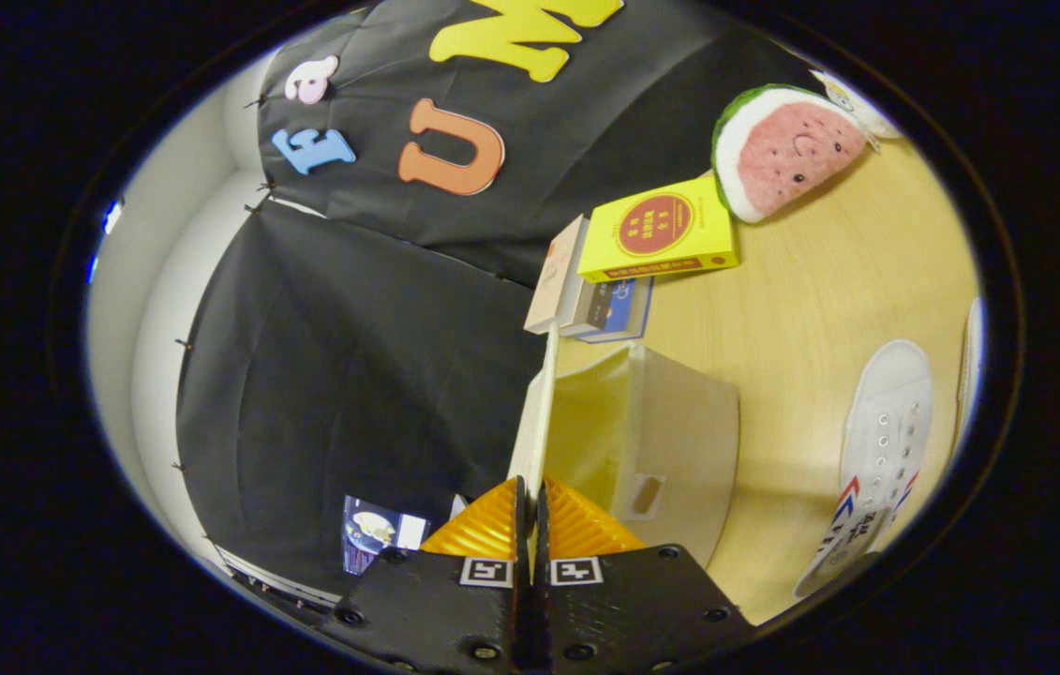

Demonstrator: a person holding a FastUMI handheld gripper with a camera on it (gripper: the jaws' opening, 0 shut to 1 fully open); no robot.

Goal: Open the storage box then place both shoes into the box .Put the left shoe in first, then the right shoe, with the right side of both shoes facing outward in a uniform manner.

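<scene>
Wooden table (801,309) carries everything; the gripper (530,506) is clamped on the thin lid (537,412) of the storage box (651,431), so swing it slowly and fully open. Beyond the box lies a white shoe (886,422), with books (642,253) behind the box.

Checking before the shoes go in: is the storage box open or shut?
Open: the gripper pinches the lid edge-on, swung away from the storage box.

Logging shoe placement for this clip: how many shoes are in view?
2. One white shoe lies beside the storage box, outside it; a sliver of a second shoe shows just beyond it. The claw is shut on the box's lid.
</scene>
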